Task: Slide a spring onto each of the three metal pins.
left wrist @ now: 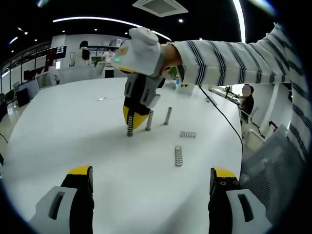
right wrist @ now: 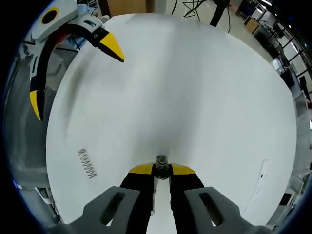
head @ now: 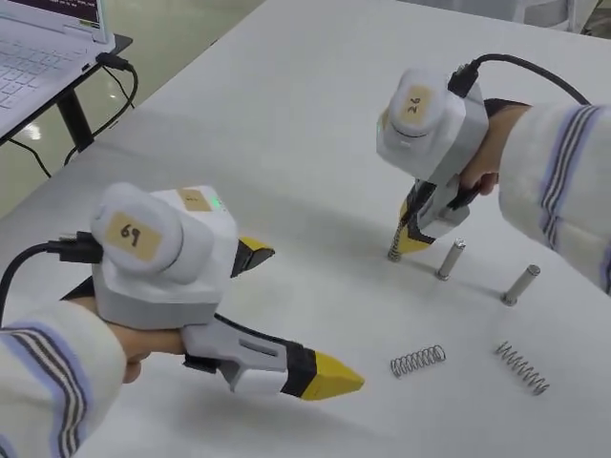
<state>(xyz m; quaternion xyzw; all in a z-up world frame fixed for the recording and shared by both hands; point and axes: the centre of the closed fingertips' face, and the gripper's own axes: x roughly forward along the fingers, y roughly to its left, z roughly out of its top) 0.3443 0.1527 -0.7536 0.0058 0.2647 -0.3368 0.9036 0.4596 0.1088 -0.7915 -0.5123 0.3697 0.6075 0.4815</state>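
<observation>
My right gripper [head: 405, 242] points down at the white table [head: 286, 124], shut on an upright spring [head: 394, 247] whose foot touches the tabletop; in the right gripper view the jaws [right wrist: 162, 169] pinch that spring [right wrist: 162, 160] near its top. I cannot tell whether a pin is inside it. Two bare metal pins [head: 451, 259] [head: 521, 284] stand to its right. Two loose springs [head: 418, 360] [head: 521, 367] lie in front of them. My left gripper [head: 294, 315] hovers open at the lower left, its jaws [left wrist: 151, 173] wide apart with nothing between them.
A laptop [head: 38, 43] on a black stand sits past the table's left edge, with cables hanging. Bare tabletop stretches behind the pins. In the left gripper view a person [left wrist: 246, 97] sits beyond the far table edge.
</observation>
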